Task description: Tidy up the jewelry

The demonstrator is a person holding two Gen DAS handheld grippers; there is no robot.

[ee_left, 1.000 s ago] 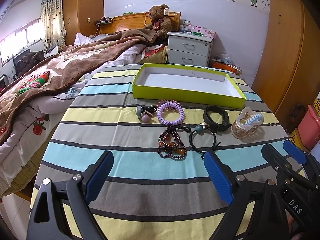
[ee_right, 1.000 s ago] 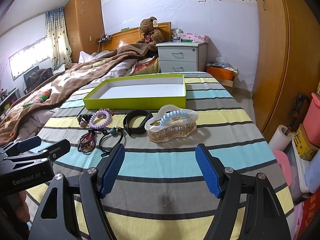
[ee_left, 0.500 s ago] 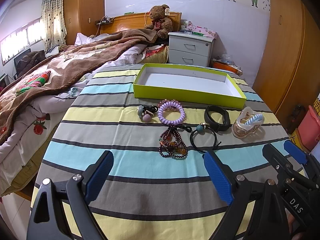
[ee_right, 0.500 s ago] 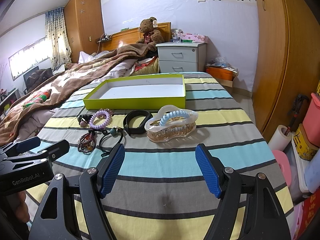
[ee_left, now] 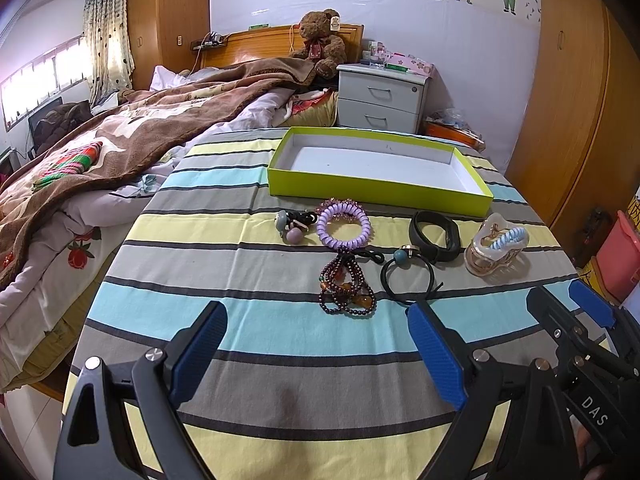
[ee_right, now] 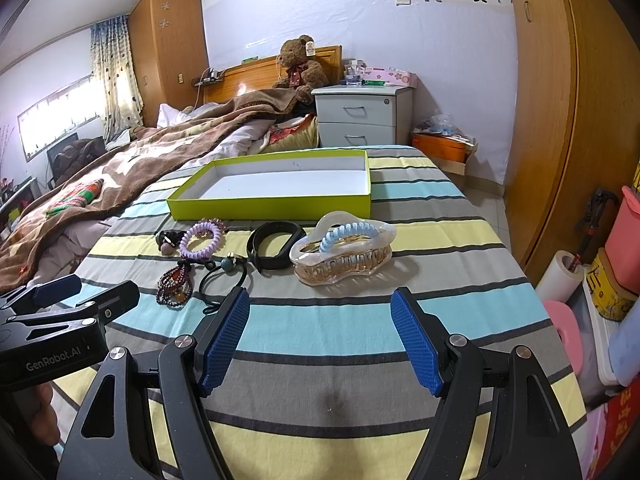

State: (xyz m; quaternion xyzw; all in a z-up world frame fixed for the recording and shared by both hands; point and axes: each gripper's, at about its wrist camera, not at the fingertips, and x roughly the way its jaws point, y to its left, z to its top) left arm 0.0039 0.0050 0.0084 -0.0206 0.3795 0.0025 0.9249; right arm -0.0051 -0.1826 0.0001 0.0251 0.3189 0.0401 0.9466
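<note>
Blue-padded, the left gripper (ee_left: 316, 354) sits low in the left wrist view, spread wide and holding nothing, barely nearer the jewelry than a second ago. Almost nothing has changed: every piece lies where it did, so the sorting has, by my reading, not begun. The tray (ee_left: 376, 192) at upper centre is bare inside. Just below it on the striped tabletop (ee_left: 256, 280) lie a purple coil tie (ee_left: 344, 226), a bead bracelet (ee_left: 348, 288), a black hair tie (ee_left: 408, 276), a black band (ee_left: 436, 232) and a clear claw clip (ee_left: 494, 246). The right gripper (ee_right: 320, 338), low centre in its own view, is likewise spread and empty, aimed at the clip (ee_right: 344, 250). Both hover level above the cloth, short of the pieces, side by side.
</note>
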